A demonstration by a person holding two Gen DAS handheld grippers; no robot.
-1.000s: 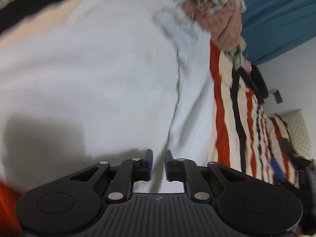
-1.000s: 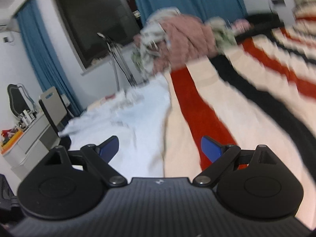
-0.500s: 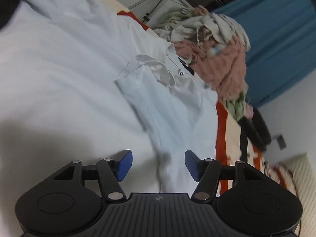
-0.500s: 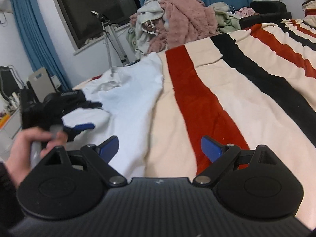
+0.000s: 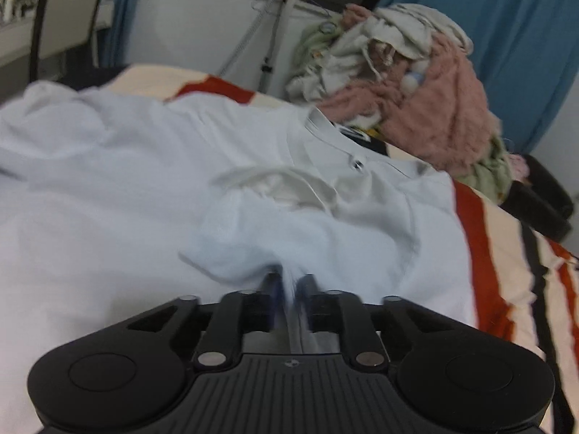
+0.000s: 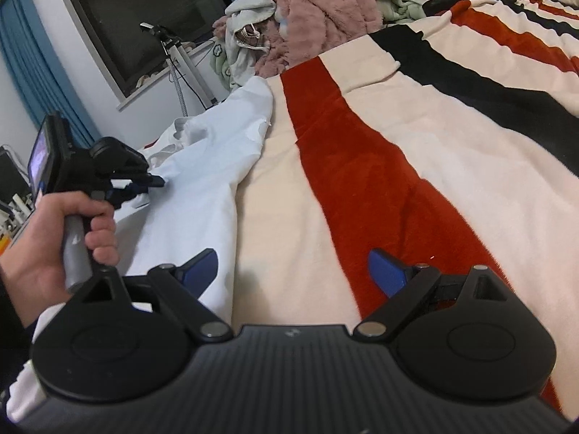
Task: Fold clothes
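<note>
White shirt [image 5: 152, 181] pinched in left gripper [image 5: 289, 282] jaws; right gripper [image 6: 293, 267] jaws apart.

- A white polo shirt [image 5: 144, 188] lies spread across the near edge of a bed with a blanket striped in red, cream and black.
- Its collar [image 5: 289, 184] and buttoned placket point towards the heap of clothes at the far end of the bed.
- A fold of its fabric is bunched up and pinched between the closed fingers of the left gripper [image 5: 289, 284]; the cloth there rises in a ridge.
- From the right wrist view, the shirt [image 6: 202, 195] lies rumpled, its edge resting on the cream stripe beside the red one.
- The heap of clothes [image 6: 307, 11] holds a pink fleecy garment, pale green pieces and a grey-white one, all unfolded.
</note>
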